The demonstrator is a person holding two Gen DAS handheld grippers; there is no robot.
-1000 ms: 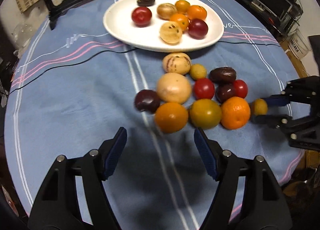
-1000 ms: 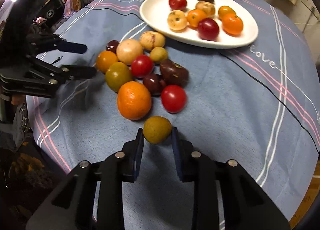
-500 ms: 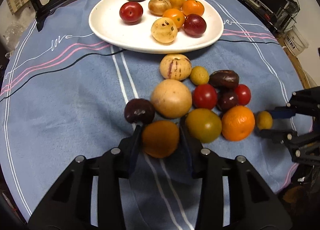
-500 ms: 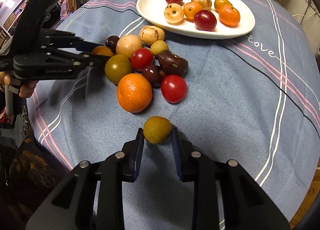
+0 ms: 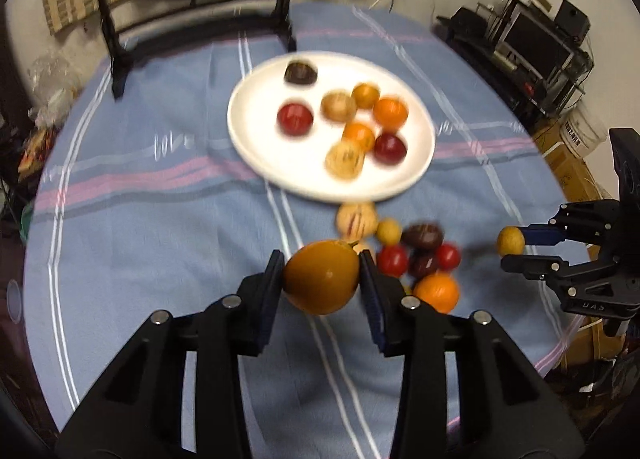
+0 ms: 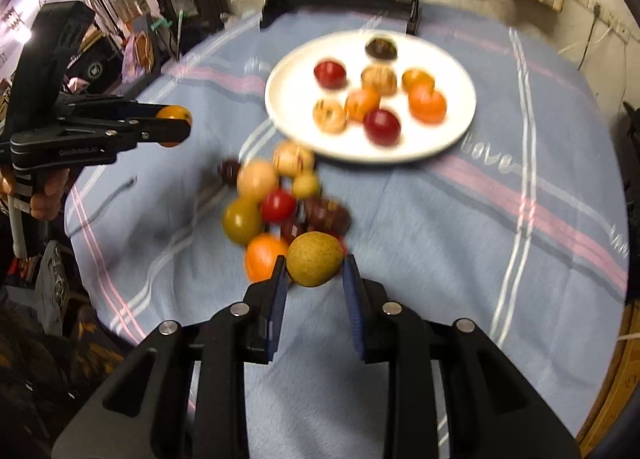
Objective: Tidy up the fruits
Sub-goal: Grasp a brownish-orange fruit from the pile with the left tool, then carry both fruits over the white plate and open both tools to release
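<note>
My left gripper (image 5: 322,279) is shut on an orange fruit (image 5: 322,283), lifted above the blue tablecloth. My right gripper (image 6: 314,279) is shut on a small yellow-green fruit (image 6: 315,264), also raised off the cloth. Each gripper shows in the other's view: the right gripper (image 5: 516,249) with the yellow-green fruit (image 5: 510,241) at the right, the left gripper (image 6: 176,125) with the orange fruit (image 6: 173,114) at the left. A white plate (image 5: 256,139) holds several fruits. A loose pile of fruits (image 6: 276,199) lies on the cloth in front of the plate (image 6: 288,107).
The round table's blue striped cloth (image 5: 160,219) runs to the edges on all sides. A black stand with a round frame (image 5: 116,59) rises behind the plate. Shelving and boxes (image 5: 536,43) crowd the far right. A person's hand (image 6: 44,195) grips the left tool.
The left gripper closed on the orange fruit from the pile and lifted it. The right gripper rose with the yellow-green fruit still in its grip. Both views now look from higher up.
</note>
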